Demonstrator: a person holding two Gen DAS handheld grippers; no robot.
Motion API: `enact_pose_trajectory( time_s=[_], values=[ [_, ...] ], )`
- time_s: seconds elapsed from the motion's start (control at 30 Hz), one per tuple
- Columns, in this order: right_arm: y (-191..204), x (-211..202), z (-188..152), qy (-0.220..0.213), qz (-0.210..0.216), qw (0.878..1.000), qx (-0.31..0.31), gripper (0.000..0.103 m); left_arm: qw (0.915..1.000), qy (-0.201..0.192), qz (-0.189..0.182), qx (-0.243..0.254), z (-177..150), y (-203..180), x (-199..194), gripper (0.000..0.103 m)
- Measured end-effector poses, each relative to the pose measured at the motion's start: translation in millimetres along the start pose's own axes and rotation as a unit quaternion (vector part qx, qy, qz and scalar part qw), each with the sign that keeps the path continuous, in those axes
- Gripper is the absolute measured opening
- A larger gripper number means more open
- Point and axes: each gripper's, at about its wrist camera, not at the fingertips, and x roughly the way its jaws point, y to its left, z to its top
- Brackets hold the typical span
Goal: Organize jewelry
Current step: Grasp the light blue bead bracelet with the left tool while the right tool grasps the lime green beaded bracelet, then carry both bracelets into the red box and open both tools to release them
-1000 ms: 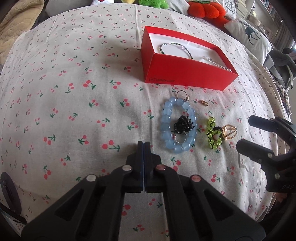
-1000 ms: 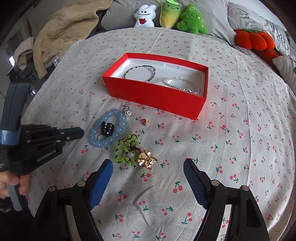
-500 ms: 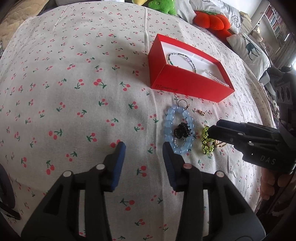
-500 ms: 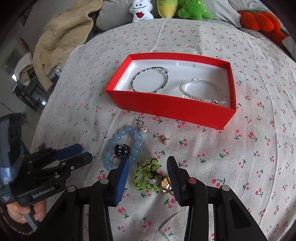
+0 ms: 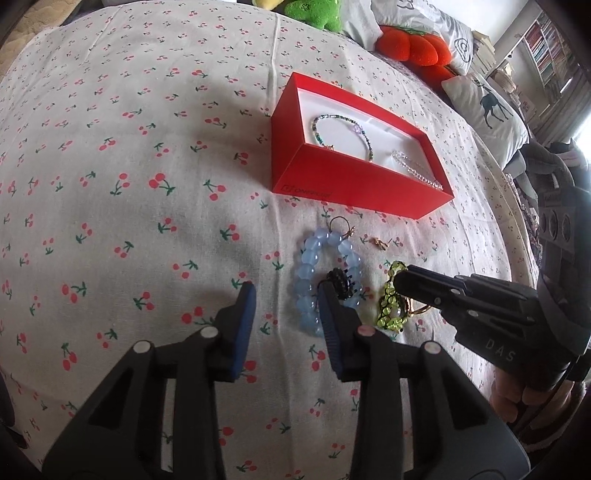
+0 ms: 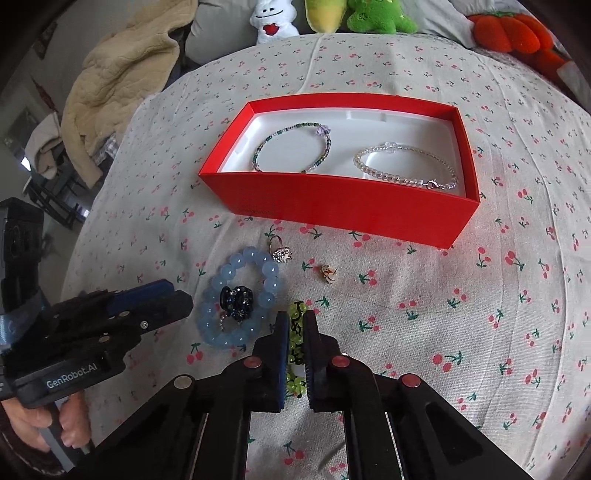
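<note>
Beside the left claw, whose jaws have just been closing on nothing, the pale blue round-bead bracelet is lying rightward; further right, the right claw is clamping the green beaded bracelet, red cardboard box ahead.

I am seeing a beige quilted blanket lying crumpled beside white, green and orange plush toys.
</note>
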Motion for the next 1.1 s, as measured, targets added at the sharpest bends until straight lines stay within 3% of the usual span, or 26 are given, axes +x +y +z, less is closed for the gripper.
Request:
enact_pose_trajectory(
  time_s=[0.4,0.5,0.67,0.8,1.1],
  values=[
    [-17,-40,4,-0.043,0.019,0.999,0.020,0.006,0.9996,0.019,-0.012,0.015,26,-8,29,0.032],
    [-19,-42,4,-0.045,0.019,0.999,0.019,0.006,0.9991,0.022,0.002,0.035,26,-13,34,0.029],
    [-19,-43,5,-0.045,0.017,0.999,0.018,0.006,0.9953,0.016,0.057,0.077,23,-24,39,0.013],
    [-18,-44,4,-0.046,0.014,0.999,0.015,0.006,0.9931,0.010,0.073,0.091,20,-28,37,0.013],
    [-13,-51,1,-0.057,0.013,0.998,0.012,0.006,0.9965,-0.014,0.040,0.072,10,-20,2,0.013]
  ],
)
